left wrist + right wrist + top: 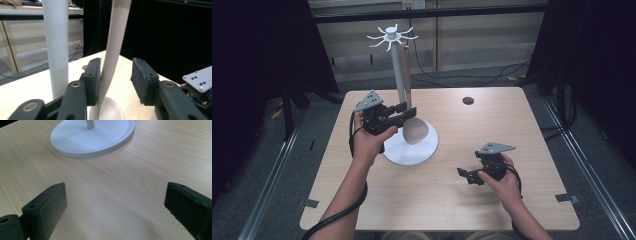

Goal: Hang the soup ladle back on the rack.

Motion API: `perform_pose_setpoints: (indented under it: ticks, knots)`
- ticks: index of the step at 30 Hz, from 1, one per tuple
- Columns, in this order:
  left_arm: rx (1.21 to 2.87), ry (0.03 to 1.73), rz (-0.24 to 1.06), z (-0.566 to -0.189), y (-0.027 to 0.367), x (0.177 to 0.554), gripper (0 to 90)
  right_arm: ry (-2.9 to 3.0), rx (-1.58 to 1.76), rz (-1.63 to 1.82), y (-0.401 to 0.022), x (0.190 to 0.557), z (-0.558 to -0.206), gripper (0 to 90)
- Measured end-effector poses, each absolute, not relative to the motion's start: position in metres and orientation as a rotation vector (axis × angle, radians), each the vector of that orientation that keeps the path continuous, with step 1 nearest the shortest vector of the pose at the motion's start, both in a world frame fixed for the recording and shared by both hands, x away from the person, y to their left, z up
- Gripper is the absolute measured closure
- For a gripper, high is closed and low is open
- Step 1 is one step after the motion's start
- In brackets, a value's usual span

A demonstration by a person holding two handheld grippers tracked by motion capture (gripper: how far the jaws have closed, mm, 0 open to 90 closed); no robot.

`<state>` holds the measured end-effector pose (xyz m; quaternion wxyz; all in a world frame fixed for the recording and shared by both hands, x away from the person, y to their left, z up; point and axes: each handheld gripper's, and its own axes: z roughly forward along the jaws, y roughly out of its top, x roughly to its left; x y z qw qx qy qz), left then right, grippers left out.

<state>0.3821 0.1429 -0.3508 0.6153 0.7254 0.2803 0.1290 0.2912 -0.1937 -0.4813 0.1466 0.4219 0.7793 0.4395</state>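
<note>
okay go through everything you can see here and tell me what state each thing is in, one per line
Stand: upright on the table.
Spoon: hanging from the stand's top, bowl down.
Left gripper: open, jaws around the spoon handle, one pad touching it.
Right gripper: open, holding nothing, low over the table.

You are working at a light wood table (522, 150) with rounded corners. A round white base (422, 150) sits flat on it, left of centre, and carries an upright post. A small dark disc (468, 100) lies on the table near the far edge, right of centre, well apart from the base.
</note>
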Motion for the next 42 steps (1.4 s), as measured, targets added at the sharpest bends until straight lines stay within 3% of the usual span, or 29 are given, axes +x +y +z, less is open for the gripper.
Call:
perform_pose_setpoints:
  ticks: [12, 16, 23, 29, 42]
  knots:
    - [1.686, 0.651, 0.291, -0.352, 0.141, 0.383, 45.4, 2.242, 1.213, 1.263, -0.196, 0.289, -0.481, 3.8]
    - [1.700, 0.652, 0.300, -0.351, 0.142, 0.380, 38.7, 2.233, 1.216, 1.263, -0.196, 0.289, -0.480, 3.8]
    - [1.728, 0.656, 0.313, -0.355, 0.144, 0.372, 19.1, 2.242, 1.212, 1.259, -0.196, 0.289, -0.481, 3.8]
    - [1.762, 0.687, 0.328, -0.366, 0.150, 0.366, 9.6, 2.245, 1.210, 1.256, -0.197, 0.288, -0.481, 3.8]
    - [1.790, 0.705, 0.319, -0.393, 0.162, 0.354, 5.9, 2.247, 1.213, 1.246, -0.196, 0.287, -0.481, 3.8]
